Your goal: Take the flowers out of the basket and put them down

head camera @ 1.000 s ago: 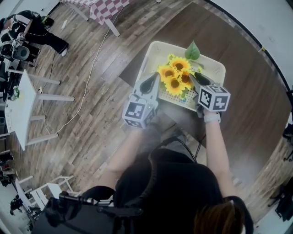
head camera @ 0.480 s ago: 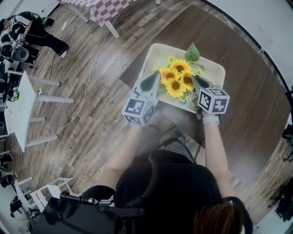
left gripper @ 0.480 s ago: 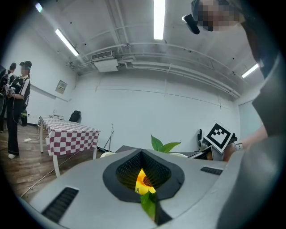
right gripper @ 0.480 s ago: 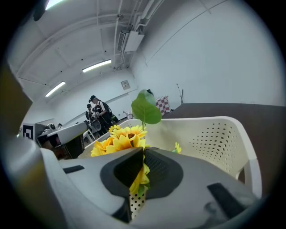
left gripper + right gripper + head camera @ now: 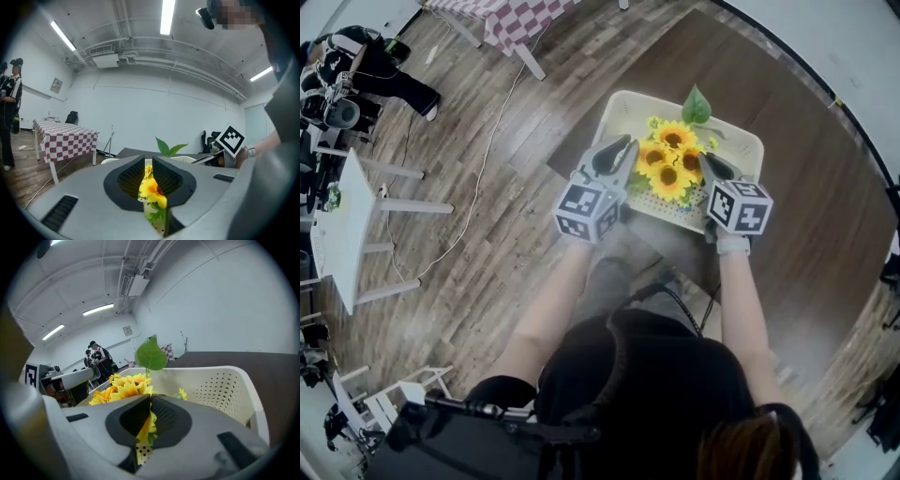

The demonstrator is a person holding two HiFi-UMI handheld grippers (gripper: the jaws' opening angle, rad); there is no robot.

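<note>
Wood flooring runs round a dark desk [image 5: 806,159], and the basket [image 5: 619,105] sits at its near edge, toward the left corner, right before us. The flowers [image 5: 670,161] are in the basket, heads up, one leaf [image 5: 696,105] rising by the far rim. We hold the right gripper [image 5: 708,165] at the flowers' right side, angled down; its jaws have just been closing and now stand almost together, pinching yellow petals between the pads. That looks like our lifting grip, taken from the side so the heads stay uncrushed. The left gripper [image 5: 621,150] lies nearly level at the flowers' left side; its jaws have just been opening and stand a narrow way apart, with a flower head showing in the gap but not squeezed. We judge it is there to take a second hold, since one thin pinch may let the flowers tip. Nothing is lifted yet.
</note>
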